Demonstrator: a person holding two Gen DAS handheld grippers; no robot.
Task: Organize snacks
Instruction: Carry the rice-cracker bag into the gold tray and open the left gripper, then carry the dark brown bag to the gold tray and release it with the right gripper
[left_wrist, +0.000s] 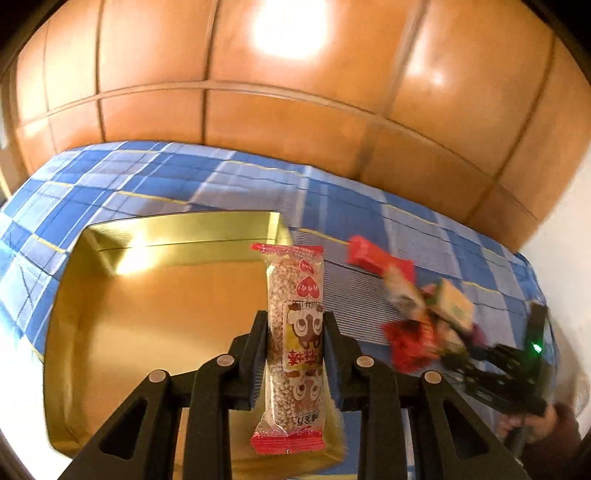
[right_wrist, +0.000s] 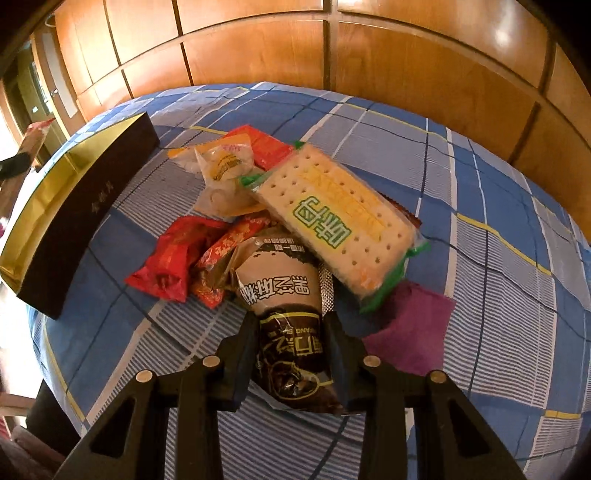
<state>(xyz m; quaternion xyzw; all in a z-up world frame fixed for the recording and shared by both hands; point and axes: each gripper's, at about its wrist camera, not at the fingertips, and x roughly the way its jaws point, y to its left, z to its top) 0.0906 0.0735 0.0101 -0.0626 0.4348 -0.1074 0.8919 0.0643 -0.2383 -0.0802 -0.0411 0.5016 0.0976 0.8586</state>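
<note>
My left gripper (left_wrist: 295, 317) is shut on a long puffed-rice bar (left_wrist: 293, 291) in a clear wrapper with red ends. It holds the bar upright above the open gold-lined box (left_wrist: 147, 314). In the right wrist view my right gripper (right_wrist: 291, 321) is shut on a brown snack packet (right_wrist: 277, 288) at the near edge of a pile. The pile holds a green-and-white cracker pack (right_wrist: 332, 210), red wrappers (right_wrist: 170, 258), a pale bun packet (right_wrist: 221, 173) and a purple packet (right_wrist: 410, 332). The box's dark outer wall (right_wrist: 81, 218) runs along the left of the pile.
Everything lies on a bed with a blue plaid sheet (right_wrist: 480, 221). Orange wooden wardrobe doors (left_wrist: 295, 92) rise behind it. In the left wrist view the right gripper (left_wrist: 491, 365) and a hand show blurred at the right, by the snack pile (left_wrist: 417, 314).
</note>
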